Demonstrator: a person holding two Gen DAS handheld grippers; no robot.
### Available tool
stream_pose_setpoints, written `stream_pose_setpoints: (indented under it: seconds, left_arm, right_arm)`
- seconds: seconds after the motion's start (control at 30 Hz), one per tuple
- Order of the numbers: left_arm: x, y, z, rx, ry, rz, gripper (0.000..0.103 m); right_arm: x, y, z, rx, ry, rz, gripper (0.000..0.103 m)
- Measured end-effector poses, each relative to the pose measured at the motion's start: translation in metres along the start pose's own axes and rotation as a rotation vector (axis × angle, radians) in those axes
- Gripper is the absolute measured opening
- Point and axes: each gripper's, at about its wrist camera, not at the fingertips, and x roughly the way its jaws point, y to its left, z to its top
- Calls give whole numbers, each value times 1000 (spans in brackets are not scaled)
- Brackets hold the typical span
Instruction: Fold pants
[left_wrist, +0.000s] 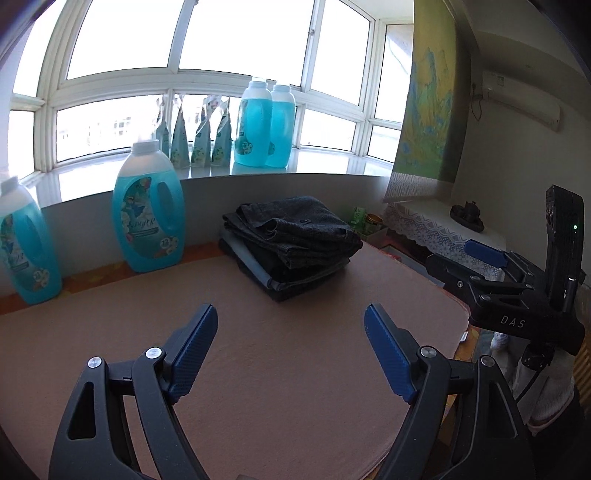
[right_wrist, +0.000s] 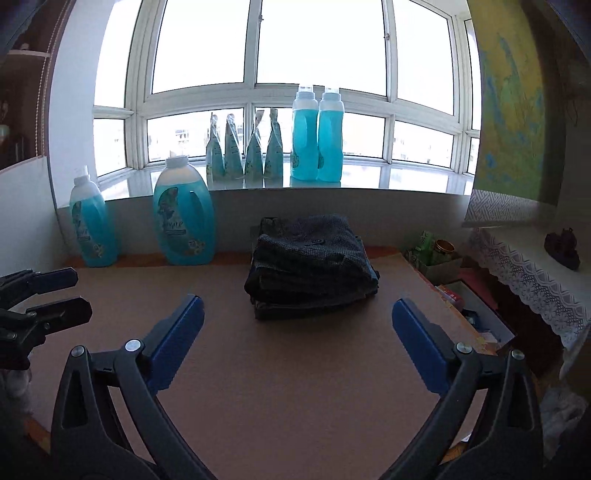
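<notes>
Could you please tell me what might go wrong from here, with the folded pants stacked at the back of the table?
1. The top dark grey pants lie rumpled and askew on the stack; a nudge might unfold them.
2. The large blue detergent bottle stands upright close beside the stack; a sweeping left hand-held gripper could topple it.

Each camera rides just behind its own claw, looking forward and a little downward across the brown worktop (left_wrist: 277, 369) toward the bay window (right_wrist: 314, 55). The left view sits left of the other and catches the right claw (left_wrist: 484, 254) at its right edge. The right view catches the left claw (right_wrist: 55, 291) at its left edge. Both share the folded pants stack (left_wrist: 291, 240) near the far edge, the blue detergent bottles (right_wrist: 184, 221) and the sill.
</notes>
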Motion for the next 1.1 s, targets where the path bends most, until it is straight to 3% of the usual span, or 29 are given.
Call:
stream_pose_setpoints:
  seconds: [0.33, 0.53, 1.1]
  left_arm:
    - [-37, 3, -40, -30, -11, 66, 82]
    - [-49, -2, -56, -34, -6, 98, 82]
    - [-53, 2, -65, -67, 6, 128, 82]
  right_arm:
    - [-47, 15, -37, 108, -3, -84, 103]
    - [-57, 8, -51, 185, 1, -60, 103]
    - [-65, 5, -58, 175, -16, -135, 103]
